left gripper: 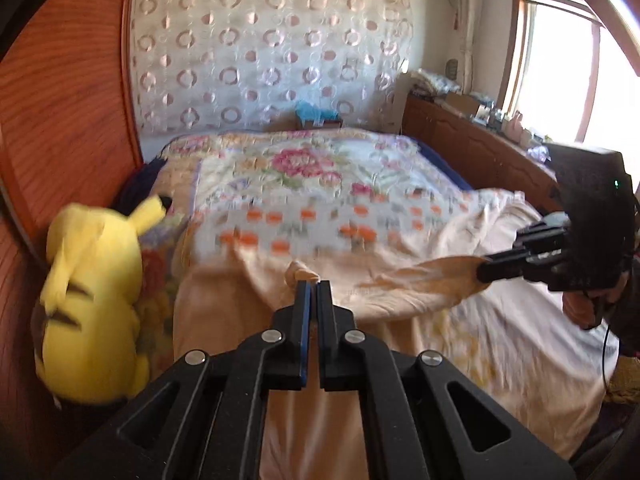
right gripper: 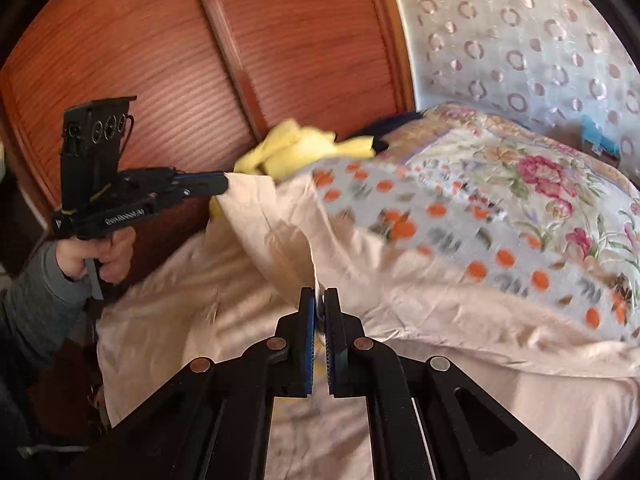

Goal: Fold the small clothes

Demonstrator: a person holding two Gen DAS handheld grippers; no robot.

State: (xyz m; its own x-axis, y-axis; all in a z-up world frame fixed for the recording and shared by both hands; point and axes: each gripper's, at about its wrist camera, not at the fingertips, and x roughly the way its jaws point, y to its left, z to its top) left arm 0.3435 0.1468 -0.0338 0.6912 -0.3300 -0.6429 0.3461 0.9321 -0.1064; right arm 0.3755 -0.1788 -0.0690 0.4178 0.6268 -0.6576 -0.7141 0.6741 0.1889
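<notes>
A pale peach garment [left gripper: 384,276] is stretched in the air above the bed between both grippers; it also shows in the right wrist view [right gripper: 276,232]. My left gripper [left gripper: 313,282] is shut on one bunched corner of it, and appears in the right wrist view [right gripper: 224,184] at the left. My right gripper [right gripper: 320,292] is shut on the opposite edge, and appears in the left wrist view [left gripper: 482,266] at the right. The cloth sags between the two grips.
The bed has a floral quilt [left gripper: 304,184] and a peach sheet [left gripper: 500,340]. A yellow plush toy [left gripper: 96,304] leans against the wooden wardrobe [left gripper: 68,92] on the left. A cluttered wooden cabinet [left gripper: 460,136] and a window stand at the right.
</notes>
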